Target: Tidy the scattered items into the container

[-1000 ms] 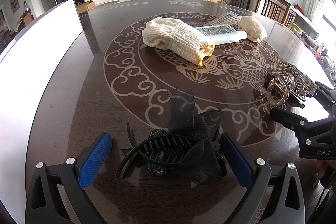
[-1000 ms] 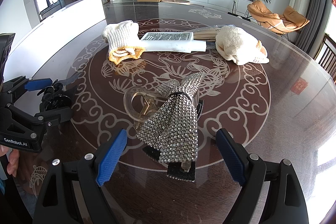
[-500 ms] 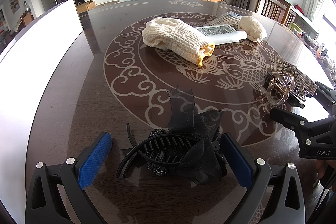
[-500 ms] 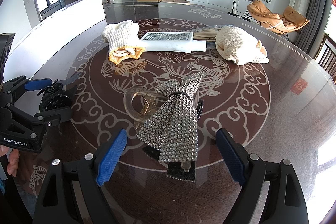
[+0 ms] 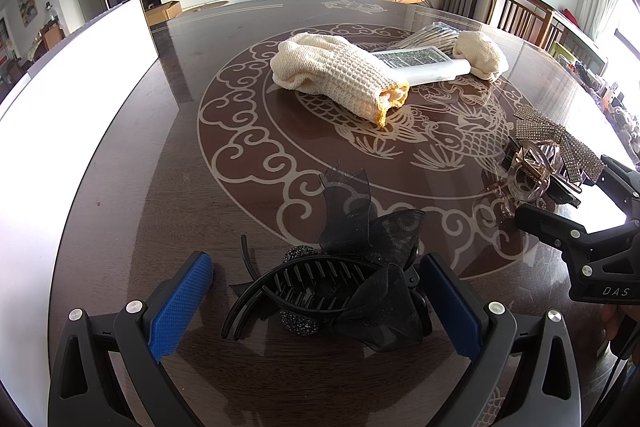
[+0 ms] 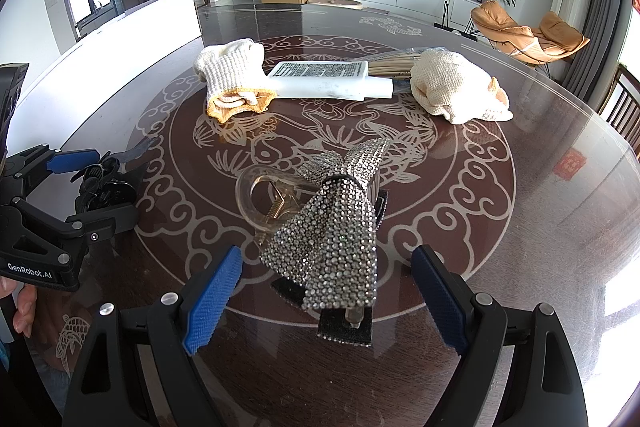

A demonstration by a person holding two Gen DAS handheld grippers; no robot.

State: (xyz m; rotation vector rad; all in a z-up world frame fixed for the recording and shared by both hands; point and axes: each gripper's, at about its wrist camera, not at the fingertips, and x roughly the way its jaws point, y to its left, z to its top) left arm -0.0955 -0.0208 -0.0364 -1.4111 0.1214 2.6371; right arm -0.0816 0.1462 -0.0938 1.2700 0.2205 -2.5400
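Your worktop point(image 5: 168, 163) is a big round dark surface under glass, patterned with pale scrolls and fish. Along its left edge stands a long white container point(image 5: 60, 99), its wall bright and washed out; what is inside cannot be seen.

Toward the far middle lie the bulkier items: a cream knitted glove with a yellow cuff point(image 5: 340, 77), and a second cream knitted glove point(image 6: 456, 93) off to the right of it in the right wrist view. Between them rests a flat white packet with a printed label point(image 6: 324, 81), its one end touching the first glove, with a clear bag of thin sticks point(image 6: 396, 63) just behind it.

Closer to you, the rhinestone bow hair clip point(image 6: 340, 239) on its clear claw lies on the worktop right between the fingers of your right gripper point(image 6: 324, 295). Those blue pads stand wide apart and touch nothing.

Your left gripper point(image 5: 316, 307) sits likewise: its fingers are spread, with the black mesh-bow hair claw point(image 5: 340, 287) lying on the worktop between them. The right pad is just beside the bow, perhaps brushing it, while the left pad is clear of the claw, so nothing is clamped.

Both clips are on the worktop, outside the container.
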